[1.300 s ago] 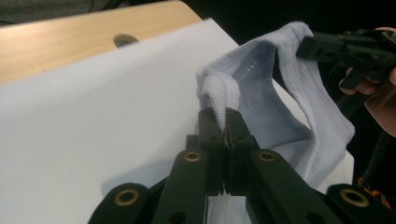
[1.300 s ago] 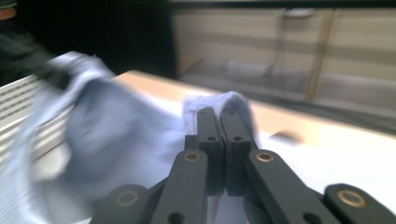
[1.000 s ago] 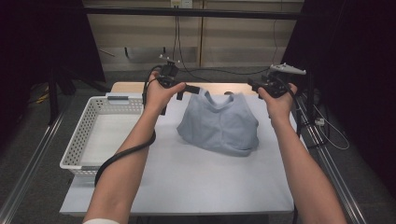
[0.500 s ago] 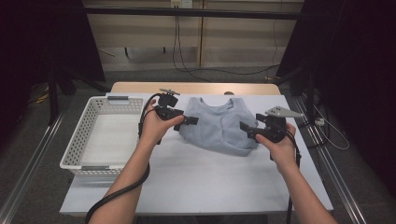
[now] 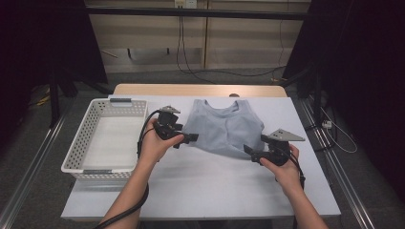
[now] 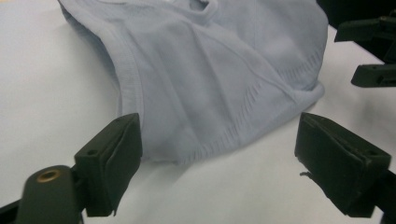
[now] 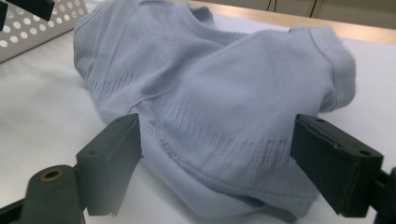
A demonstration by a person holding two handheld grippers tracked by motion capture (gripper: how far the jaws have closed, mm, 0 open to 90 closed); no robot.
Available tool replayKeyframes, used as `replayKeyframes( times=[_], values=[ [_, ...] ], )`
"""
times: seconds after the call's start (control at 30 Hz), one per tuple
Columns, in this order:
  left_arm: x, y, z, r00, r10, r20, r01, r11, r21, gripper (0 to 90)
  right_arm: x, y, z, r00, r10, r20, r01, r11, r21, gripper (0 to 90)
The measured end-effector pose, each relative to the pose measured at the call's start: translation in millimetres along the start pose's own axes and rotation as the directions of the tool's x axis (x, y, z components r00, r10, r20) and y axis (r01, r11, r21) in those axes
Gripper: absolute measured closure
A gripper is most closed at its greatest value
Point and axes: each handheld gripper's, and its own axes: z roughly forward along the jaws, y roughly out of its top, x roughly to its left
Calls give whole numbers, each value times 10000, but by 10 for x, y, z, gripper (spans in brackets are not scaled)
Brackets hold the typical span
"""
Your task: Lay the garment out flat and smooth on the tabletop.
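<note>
My left tongs (image 5: 191,138) and right tongs (image 5: 249,151), jaws just opened wide and holding nothing, flank the pale blue top (image 5: 224,126); basket (image 5: 86,143) at nine o'clock.

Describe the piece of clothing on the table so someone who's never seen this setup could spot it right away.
On the white table, look right of the white perforated basket at its left end. Between the left gripper and the right gripper lies a pale blue knit top, neckline toward the far edge. It is the sole soft, crumpled thing there, with ribbed hem bands.
</note>
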Motion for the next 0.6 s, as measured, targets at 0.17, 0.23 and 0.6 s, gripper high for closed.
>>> replayKeyframes(
  times=[0.17,0.23,0.6],
  values=[
    [-10,-124,64,9997,155,213,-153,9998,-90,110,4,-94,32,9998,-40,-204,44,9998,177,152],
    [-11,-175,89,9997,162,159,-160,9998,-107,110,-2,-100,22,9995,-227,-238,234,9993,289,145],
    [-27,-272,167,9995,274,-161,-277,9995,-164,73,-106,-135,-92,9999,161,-1,-161,9998,100,143]
  ],
)
